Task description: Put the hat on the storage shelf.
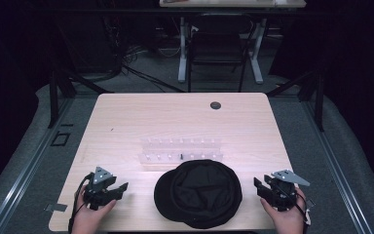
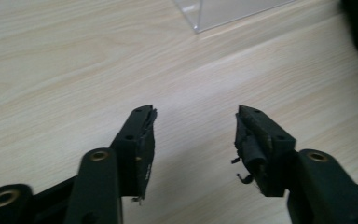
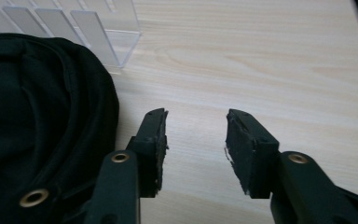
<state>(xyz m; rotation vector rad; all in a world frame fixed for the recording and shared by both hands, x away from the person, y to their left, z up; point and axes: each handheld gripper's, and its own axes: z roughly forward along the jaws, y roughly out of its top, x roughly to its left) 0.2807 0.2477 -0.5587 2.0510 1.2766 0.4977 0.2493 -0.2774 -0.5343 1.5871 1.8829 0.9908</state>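
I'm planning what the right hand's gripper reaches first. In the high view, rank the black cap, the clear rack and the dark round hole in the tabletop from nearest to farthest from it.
From the right gripper:
1. Black cap, just to its left at the near edge.
2. Clear rack, behind the cap, mid-table.
3. Dark round hole, near the far edge.
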